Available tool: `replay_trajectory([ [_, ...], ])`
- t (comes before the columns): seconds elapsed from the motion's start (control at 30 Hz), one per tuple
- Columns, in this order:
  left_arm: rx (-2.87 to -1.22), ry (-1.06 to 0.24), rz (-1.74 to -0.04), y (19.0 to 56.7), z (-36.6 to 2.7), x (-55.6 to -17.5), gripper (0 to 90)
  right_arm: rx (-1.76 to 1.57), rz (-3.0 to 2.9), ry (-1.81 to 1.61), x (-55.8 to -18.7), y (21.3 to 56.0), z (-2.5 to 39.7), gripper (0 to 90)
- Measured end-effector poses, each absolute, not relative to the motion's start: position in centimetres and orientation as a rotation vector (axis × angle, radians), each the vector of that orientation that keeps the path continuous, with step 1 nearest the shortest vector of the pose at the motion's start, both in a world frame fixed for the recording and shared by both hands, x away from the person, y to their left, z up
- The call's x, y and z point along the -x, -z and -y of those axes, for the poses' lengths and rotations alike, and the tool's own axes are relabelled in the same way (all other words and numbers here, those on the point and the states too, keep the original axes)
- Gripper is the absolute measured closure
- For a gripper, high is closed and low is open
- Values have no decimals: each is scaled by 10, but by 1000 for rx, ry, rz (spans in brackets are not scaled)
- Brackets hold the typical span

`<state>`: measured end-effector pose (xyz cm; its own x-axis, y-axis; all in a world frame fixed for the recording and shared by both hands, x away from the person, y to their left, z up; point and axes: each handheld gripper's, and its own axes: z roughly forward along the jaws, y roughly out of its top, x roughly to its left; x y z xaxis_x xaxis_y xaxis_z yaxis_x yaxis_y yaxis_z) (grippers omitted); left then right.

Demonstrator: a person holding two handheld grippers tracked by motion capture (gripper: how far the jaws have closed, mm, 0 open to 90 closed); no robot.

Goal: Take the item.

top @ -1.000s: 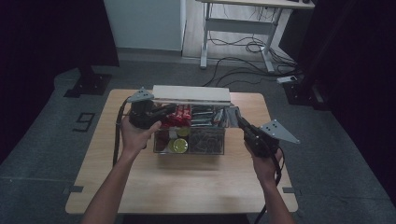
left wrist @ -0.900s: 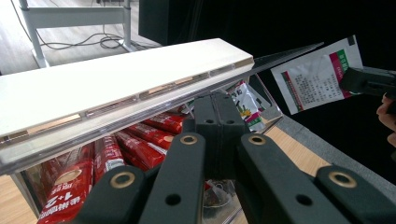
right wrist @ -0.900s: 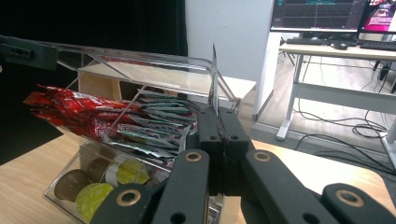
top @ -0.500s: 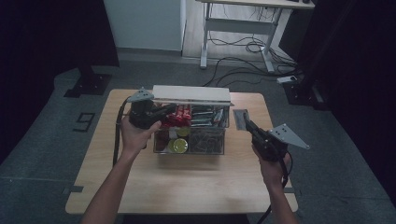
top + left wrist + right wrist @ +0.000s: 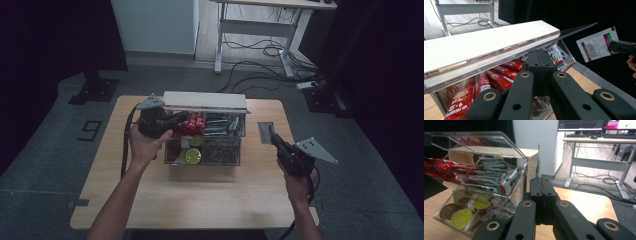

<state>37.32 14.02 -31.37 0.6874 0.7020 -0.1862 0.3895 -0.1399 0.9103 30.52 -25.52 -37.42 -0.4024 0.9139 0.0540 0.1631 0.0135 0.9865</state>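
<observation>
Clear plastic forms the organiser box (image 5: 202, 145) that stands near the middle of the wooden table (image 5: 200, 195); its hinged lid (image 5: 486, 50) is raised, with a pale flat panel lying on top of it. Inside the box, red sachets (image 5: 474, 87) fill the upper compartment on the person's left, green-and-white sachets (image 5: 506, 182) fill the one beside them, and round yellow-green and brown capsules (image 5: 461, 216) sit in the lower front section.

Just right of the box, clear of it and above the table, the right gripper (image 5: 272, 134) holds one sachet (image 5: 265, 132) by its lower edge. In the right gripper view the jaws are pressed together on this thin packet, which stands upright and edge-on. In the left gripper view the same packet (image 5: 596, 43) shows its printed face against the dark background.

At the box's left end, the left gripper (image 5: 175, 121) reaches in over the red sachets, its jaws closed together just under the lifted lid's edge; whether they pinch the lid itself I cannot tell.
</observation>
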Motion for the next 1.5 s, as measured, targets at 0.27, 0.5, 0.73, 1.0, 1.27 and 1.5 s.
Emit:
replay_trajectory([
  [0.27, -1760, -342, -877, 314, -140, -373, 900, -1164, -1646, -1420, -309, 388, 262, 890],
  [0.5, -1757, -341, -878, 315, -140, -372, 900, -1216, -1661, -1398, -315, 407, 268, 890],
  [0.73, -1759, -341, -878, 315, -140, -372, 900, -1256, -1673, -1386, -321, 421, 270, 891],
  [1.0, -1762, -343, -876, 315, -140, -372, 900, -1301, -1693, -1369, -328, 437, 272, 890],
  [1.27, -1761, -344, -877, 315, -140, -372, 900, -1332, -1708, -1355, -331, 452, 270, 890],
  [1.5, -1761, -344, -877, 315, -140, -372, 900, -1362, -1728, -1339, -335, 464, 269, 890],
])
